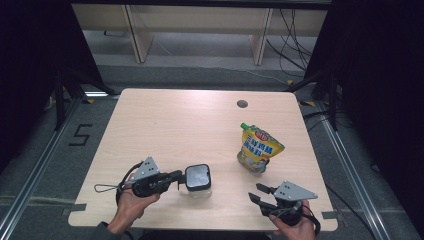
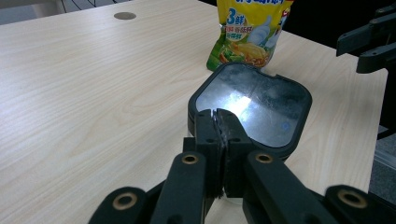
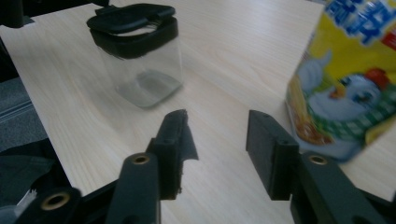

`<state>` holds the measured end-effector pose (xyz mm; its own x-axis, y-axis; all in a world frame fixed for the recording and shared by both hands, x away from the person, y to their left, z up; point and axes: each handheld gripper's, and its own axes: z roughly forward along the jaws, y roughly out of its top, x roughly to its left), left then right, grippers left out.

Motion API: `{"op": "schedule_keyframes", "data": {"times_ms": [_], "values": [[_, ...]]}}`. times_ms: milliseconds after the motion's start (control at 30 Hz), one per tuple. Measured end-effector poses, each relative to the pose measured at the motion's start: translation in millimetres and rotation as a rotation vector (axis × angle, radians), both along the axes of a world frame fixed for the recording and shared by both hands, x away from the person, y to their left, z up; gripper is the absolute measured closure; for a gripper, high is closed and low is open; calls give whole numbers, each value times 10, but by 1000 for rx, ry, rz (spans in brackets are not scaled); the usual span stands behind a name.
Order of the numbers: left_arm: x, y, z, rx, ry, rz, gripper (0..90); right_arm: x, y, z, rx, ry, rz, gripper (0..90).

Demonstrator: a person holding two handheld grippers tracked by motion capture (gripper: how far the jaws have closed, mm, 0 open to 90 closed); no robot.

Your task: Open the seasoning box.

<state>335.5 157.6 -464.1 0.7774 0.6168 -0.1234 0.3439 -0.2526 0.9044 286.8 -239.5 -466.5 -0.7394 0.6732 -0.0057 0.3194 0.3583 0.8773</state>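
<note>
Up close on the left gripper (image 2: 219, 123), jaws pinch the jar lid (image 2: 254, 109); right gripper (image 3: 215, 140) jaws half-wide, nothing between, pouch (image 3: 348, 70) beside.

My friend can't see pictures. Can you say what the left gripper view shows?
The left gripper's black fingers pinch the edge of a jar's black lid. Behind stands a yellow-green food pouch on a light wooden table.

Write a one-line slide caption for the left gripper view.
Left gripper shut on the black lid of a clear jar, yellow pouch standing beyond on the wooden table.
</note>
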Motion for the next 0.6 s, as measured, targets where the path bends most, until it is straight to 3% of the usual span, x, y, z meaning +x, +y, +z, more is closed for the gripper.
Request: {"op": "schedule_keyframes", "data": {"times_ms": [400, 600], "values": [[11, 2, -36, -45, 14, -3, 876, 224, 489, 92, -12, -40, 121, 741], [7, 12, -38, -35, 16, 0, 876, 297, 709, 79, 0, -18, 146, 783]]}}
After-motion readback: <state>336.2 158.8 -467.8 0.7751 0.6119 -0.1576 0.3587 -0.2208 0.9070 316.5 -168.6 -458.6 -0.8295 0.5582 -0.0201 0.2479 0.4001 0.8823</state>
